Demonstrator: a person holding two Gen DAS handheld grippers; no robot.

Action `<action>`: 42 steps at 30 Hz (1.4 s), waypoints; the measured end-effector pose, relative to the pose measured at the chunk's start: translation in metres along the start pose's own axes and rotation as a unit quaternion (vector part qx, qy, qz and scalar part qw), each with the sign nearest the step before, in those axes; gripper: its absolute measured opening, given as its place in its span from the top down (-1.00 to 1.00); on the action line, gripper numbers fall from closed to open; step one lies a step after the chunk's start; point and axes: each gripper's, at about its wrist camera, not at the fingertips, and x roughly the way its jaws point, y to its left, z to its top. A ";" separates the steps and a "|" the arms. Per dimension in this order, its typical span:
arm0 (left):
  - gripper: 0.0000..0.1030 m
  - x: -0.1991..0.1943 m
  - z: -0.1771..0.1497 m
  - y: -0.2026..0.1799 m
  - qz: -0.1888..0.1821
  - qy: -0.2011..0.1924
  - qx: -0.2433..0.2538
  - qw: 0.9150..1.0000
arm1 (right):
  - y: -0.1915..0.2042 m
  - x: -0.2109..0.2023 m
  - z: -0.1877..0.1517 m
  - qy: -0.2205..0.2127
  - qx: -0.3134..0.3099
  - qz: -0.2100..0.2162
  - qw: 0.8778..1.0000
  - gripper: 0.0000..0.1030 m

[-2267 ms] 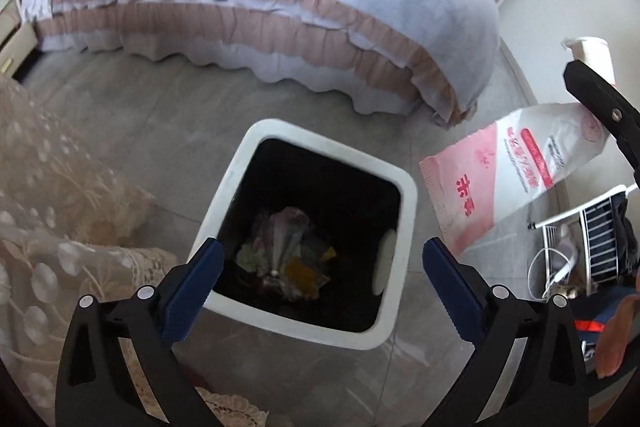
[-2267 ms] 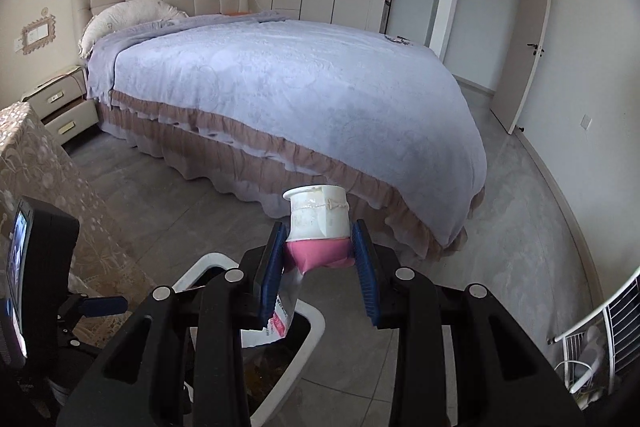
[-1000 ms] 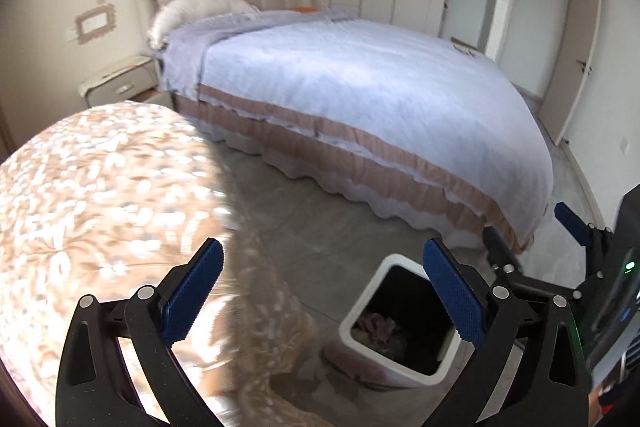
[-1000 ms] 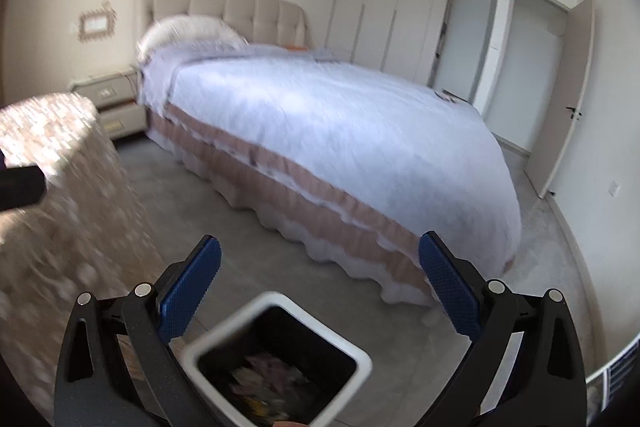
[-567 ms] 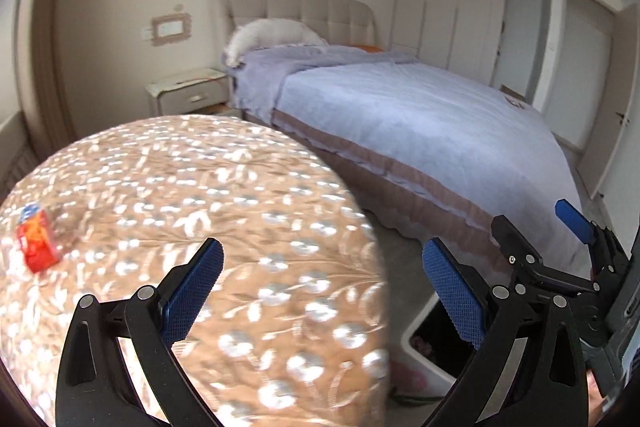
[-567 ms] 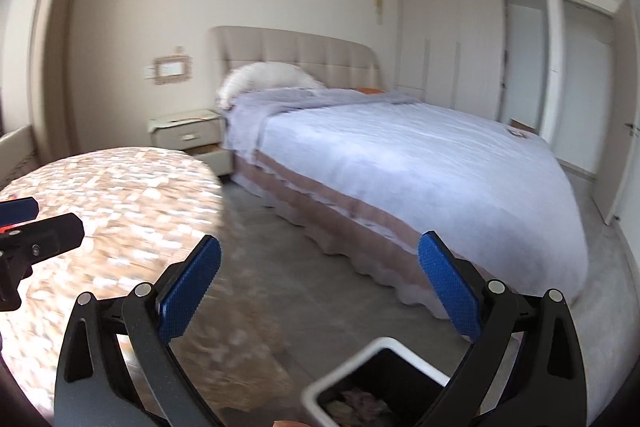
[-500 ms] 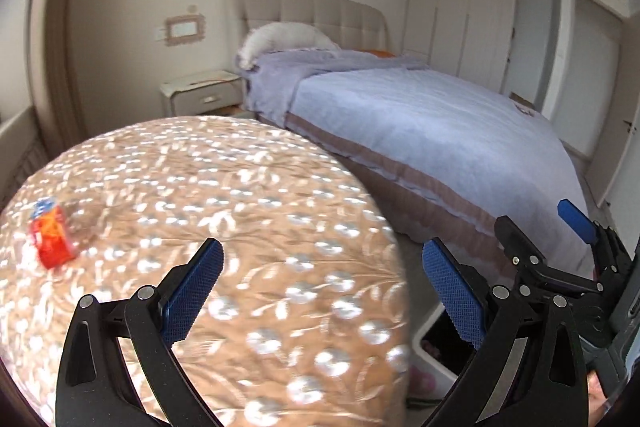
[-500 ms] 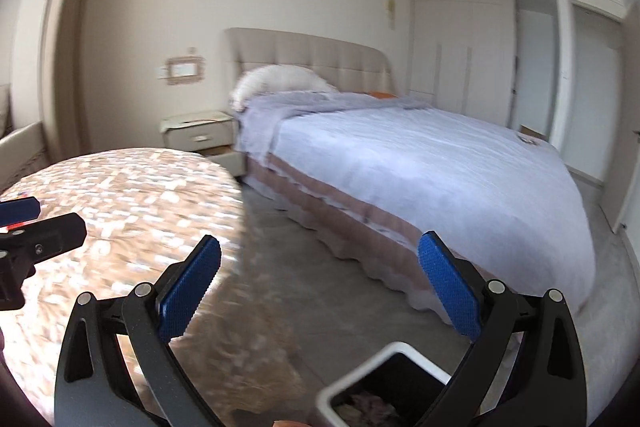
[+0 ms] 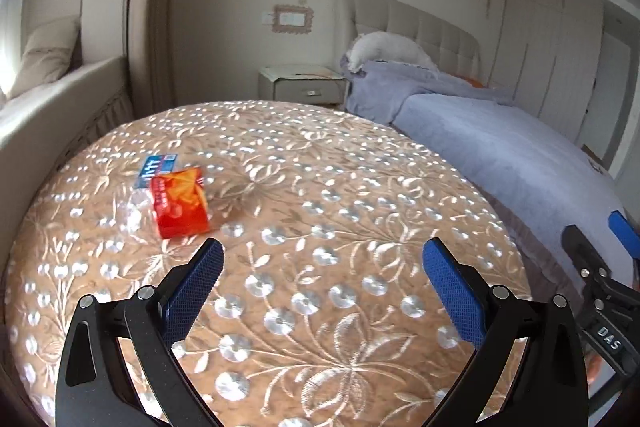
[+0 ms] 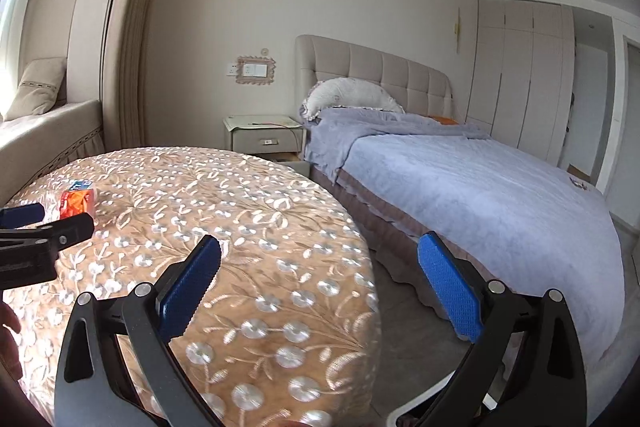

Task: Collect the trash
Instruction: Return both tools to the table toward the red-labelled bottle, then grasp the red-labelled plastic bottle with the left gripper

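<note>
**A:** Where are your tongs right now?

**B:** My left tongs [image 9: 322, 261] hang over the round bench [image 9: 360, 187], the one with the tan cloth and silvery flower embroidery. Blue pads spread wide, nothing between them. Released, plain as day.

**A:** And the right?

**B:** My right tongs [image 10: 318, 257] are also released, jaws wide apart and empty. They sit off the bench's edge, with floor and the bed [image 10: 480, 179] ahead of them. In the left view they poke in at the far right edge.

**A:** Any trash in sight?

**B:** Yes! A red-orange wrapper [image 9: 179, 201] lies on the bench, just ahead of my left tongs and a touch to the left of the left pad, not touching it. Tucked behind it is a blue-and-white packet [image 9: 157, 165], and there's something clear and crinkly on its left side; too blurred for me to name it.

**A:** Does the right camera catch it?

**B:** It does, small and far left on the cloth, just past the tip of my left tongs.

**A:** What else is around?

**B:** A nightstand [image 10: 264, 135] beside the padded headboard [image 10: 376, 71], a white pillow [image 10: 352, 95] on the lilac cover, a cushion [image 9: 46, 53] on the window seat at far left.
</note>
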 end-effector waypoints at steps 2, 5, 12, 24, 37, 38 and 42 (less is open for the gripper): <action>-0.90 0.011 0.002 0.011 0.044 0.004 -0.014 0.999 | 0.008 0.001 0.005 -0.004 -0.007 -0.001 1.000 -0.91; -0.90 0.030 0.005 0.028 0.094 0.012 -0.040 0.995 | 0.018 0.010 0.010 -0.001 -0.014 0.000 1.000 -0.91; -0.90 0.070 0.016 0.056 0.184 0.045 -0.091 0.978 | 0.032 0.035 0.014 0.015 -0.023 0.012 1.000 -0.91; -0.90 0.114 0.031 0.083 0.295 0.081 -0.116 0.945 | 0.048 0.081 0.025 0.033 -0.027 0.052 0.998 -0.91; -0.67 0.120 0.030 0.114 0.324 0.096 -0.131 0.932 | 0.064 0.099 0.030 0.047 -0.027 0.078 0.995 -0.91; -0.65 0.119 0.029 0.118 0.322 0.097 -0.135 0.932 | 0.066 0.099 0.030 0.047 -0.029 0.080 0.995 -0.91; -0.32 0.115 0.030 0.125 0.309 0.089 -0.137 0.937 | 0.077 0.099 0.032 0.048 -0.033 0.091 0.994 -0.91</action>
